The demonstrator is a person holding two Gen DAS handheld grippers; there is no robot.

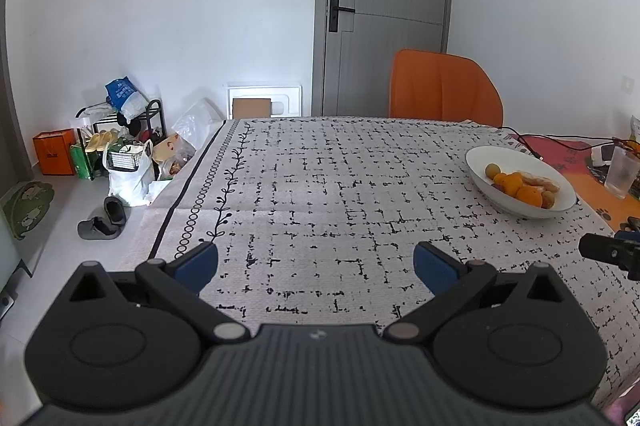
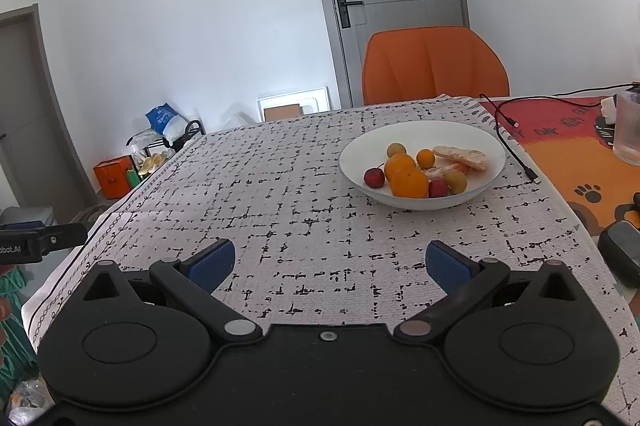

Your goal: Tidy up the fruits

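Bowl [image 2: 422, 136] as landmark: sits on bench [image 2: 300, 226] toward far right, in front of chair [image 2: 434, 64]. Fruit [image 2: 408, 182] heaped inside: oranges, small red and yellow ones, plus pale flat piece, possibly peel. Likely gathered there for sorting. Right tongs [image 2: 330, 262] spread wide, empty, low over cloth, near side of bowl, well apart. Left tongs [image 1: 316, 262] likewise wide, empty, left of bowl, farther off. Cable [image 2: 516, 146] lies just right of bowl.
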